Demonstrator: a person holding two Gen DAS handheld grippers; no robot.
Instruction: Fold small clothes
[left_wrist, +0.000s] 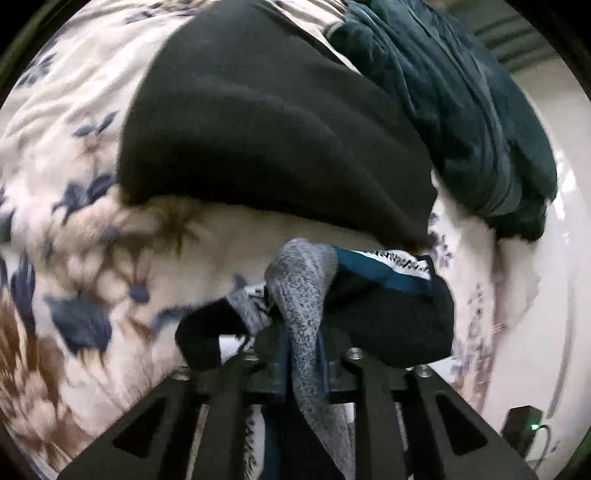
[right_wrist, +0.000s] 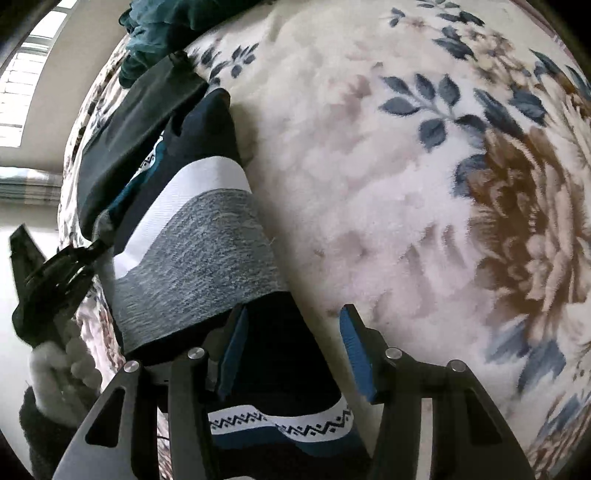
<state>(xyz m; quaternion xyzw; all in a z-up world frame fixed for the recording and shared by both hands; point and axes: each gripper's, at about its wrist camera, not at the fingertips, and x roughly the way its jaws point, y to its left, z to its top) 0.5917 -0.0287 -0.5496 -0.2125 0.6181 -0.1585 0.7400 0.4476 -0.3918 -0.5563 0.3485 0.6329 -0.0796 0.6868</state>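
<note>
A sock (left_wrist: 388, 314) banded in grey, black, teal and white zigzag lies at the edge of a floral blanket (left_wrist: 74, 221). My left gripper (left_wrist: 306, 339) is shut on one bunched end of it, and grey fabric drapes down between the fingers and hides the tips. In the right wrist view the same sock (right_wrist: 199, 251) stretches away flat. My right gripper (right_wrist: 295, 343) stands open over its black end. The left blue pad (right_wrist: 234, 350) is against the fabric and the right pad (right_wrist: 356, 354) is apart from it. The left gripper (right_wrist: 74, 258) shows at that view's left edge.
A folded black garment (left_wrist: 258, 129) lies on the blanket just beyond the sock, also seen as the black garment (right_wrist: 140, 122). A dark teal garment (left_wrist: 461, 92) is heaped behind it. The blanket's edge drops to a pale floor (left_wrist: 561, 258), where a small black device (left_wrist: 524, 424) with a green light sits.
</note>
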